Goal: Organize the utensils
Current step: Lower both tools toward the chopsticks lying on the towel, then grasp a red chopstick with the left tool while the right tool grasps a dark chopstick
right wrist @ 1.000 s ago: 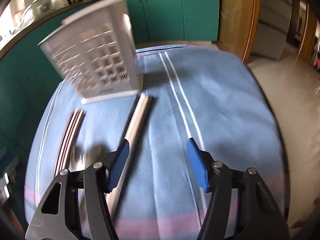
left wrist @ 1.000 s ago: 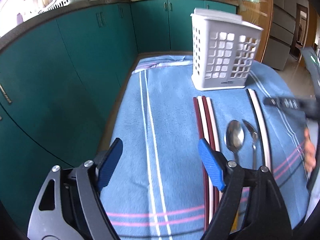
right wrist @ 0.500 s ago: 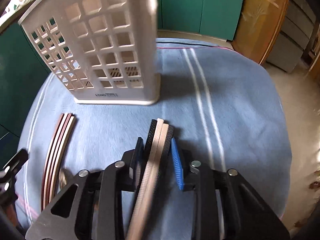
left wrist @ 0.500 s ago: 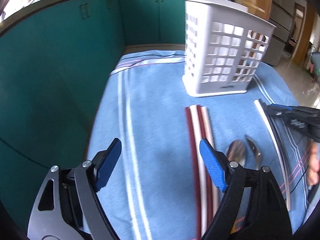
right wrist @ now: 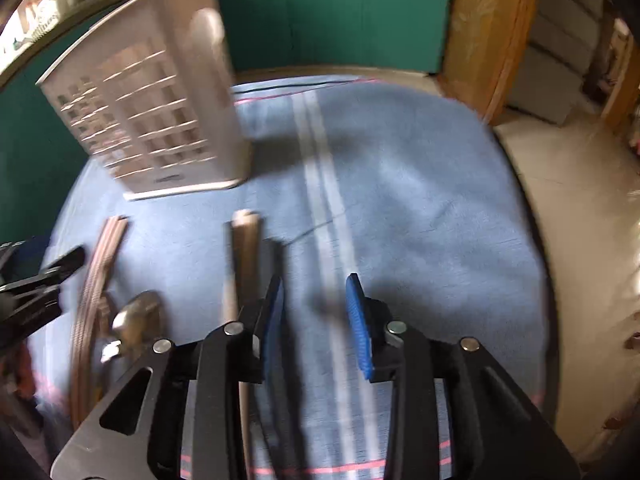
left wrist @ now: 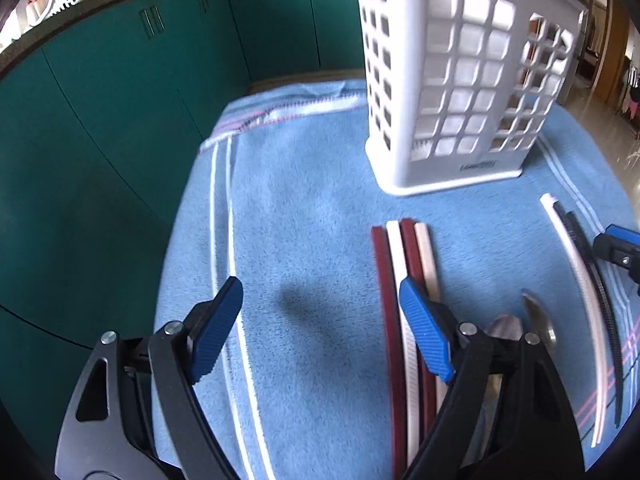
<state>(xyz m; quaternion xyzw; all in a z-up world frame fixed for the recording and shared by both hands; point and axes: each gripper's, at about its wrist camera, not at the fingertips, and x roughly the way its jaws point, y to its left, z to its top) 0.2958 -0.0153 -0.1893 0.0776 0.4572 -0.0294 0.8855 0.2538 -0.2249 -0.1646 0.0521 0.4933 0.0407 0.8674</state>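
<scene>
- Half a second ago my right gripper (right wrist: pixel 316 316) was clamped on the beige-and-black chopstick pair (right wrist: pixel 242 264); now its fingers (right wrist: pixel 358 326) are released, and the pair sits just to the left of the left finger, outside the gap.
- From the left wrist view, that pair (left wrist: pixel 578 280) lies flat on the blue towel (left wrist: pixel 312 240) covering the bench, so I judge the grasp was dropped or missed rather than completed.
- My left gripper (left wrist: pixel 320 330) has closed in on the white utensil basket (left wrist: pixel 460 92), which now looms larger; its fingers (left wrist: pixel 424 334) are spread wide and hold nothing.
- Four red and white chopsticks (left wrist: pixel 404 276) lie side by side just in front of the left gripper's right finger, and two metal spoons (left wrist: pixel 536 320) lie partly hidden behind it.
- Nothing shows inside the basket through its lattice, so I take the organizing as barely begun.
- Next I'd recentre the right fingers over the beige-and-black pair; the right view is blurred by motion, so alignment is hard to judge.
</scene>
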